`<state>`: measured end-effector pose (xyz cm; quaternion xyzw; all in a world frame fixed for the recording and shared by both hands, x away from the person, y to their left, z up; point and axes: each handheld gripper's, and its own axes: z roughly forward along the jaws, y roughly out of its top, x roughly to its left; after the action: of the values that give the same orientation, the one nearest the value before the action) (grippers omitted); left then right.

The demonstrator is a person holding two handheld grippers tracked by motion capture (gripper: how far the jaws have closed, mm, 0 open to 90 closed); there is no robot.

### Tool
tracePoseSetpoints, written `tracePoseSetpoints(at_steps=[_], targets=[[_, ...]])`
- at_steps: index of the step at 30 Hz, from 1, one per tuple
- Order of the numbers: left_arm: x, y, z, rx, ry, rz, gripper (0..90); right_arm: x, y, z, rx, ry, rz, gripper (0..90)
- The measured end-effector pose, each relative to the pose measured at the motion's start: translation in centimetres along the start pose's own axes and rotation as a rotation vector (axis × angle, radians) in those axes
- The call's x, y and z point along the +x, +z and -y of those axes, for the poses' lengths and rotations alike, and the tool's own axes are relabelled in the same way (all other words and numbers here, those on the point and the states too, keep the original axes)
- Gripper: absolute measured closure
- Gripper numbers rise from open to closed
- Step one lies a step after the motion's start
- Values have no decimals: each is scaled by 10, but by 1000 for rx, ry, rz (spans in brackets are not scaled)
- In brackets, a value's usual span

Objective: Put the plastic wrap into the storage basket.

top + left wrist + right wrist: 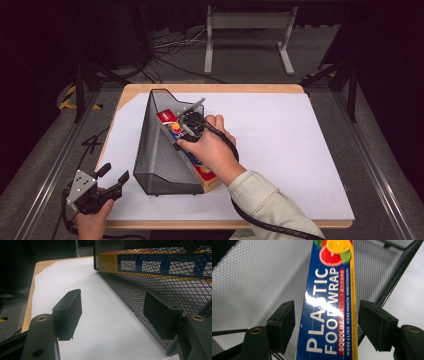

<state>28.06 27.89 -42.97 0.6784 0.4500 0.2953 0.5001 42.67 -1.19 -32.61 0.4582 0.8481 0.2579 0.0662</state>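
Table [300, 92] first: wood top under a white sheet [280, 150], and on its left half lies a black mesh bin [160, 150], wide end near the person, narrow end far. Inside it, along the right wall, a long box [202, 172] of plastic food wrap lies lengthwise, near end poking out at the bin's front corner. Over to the right gripper [187, 127]: it hangs above the box's far half, hand wrapped round it, and in the right gripper view the jaws stand spread, one each side of the box [329, 315], neither pad touching it. Left gripper [112, 180] now, down at the table's near-left corner, just beside the bin; its jaws are spread wide too, nothing between them, right pad [160, 312] close against the mesh [150, 272].
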Motion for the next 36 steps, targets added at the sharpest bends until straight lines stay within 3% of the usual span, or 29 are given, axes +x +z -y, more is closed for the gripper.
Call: tracePoseSetpoints(at_steps=[4, 12, 24, 36], targets=[[0, 2, 0, 3, 0, 5, 317, -2, -13, 2, -89, -25, -13, 289], [-1, 2, -1, 1, 1, 6, 314, -4, -33, 10, -212, -65, -42, 265], [-1, 3, -2, 3, 0, 7, 310, -17, -60, 24, -320, -120, -80, 265], [-2, 5, -2, 12, 7, 12, 303, -59, -98, 57, -387, -143, -69, 217]])
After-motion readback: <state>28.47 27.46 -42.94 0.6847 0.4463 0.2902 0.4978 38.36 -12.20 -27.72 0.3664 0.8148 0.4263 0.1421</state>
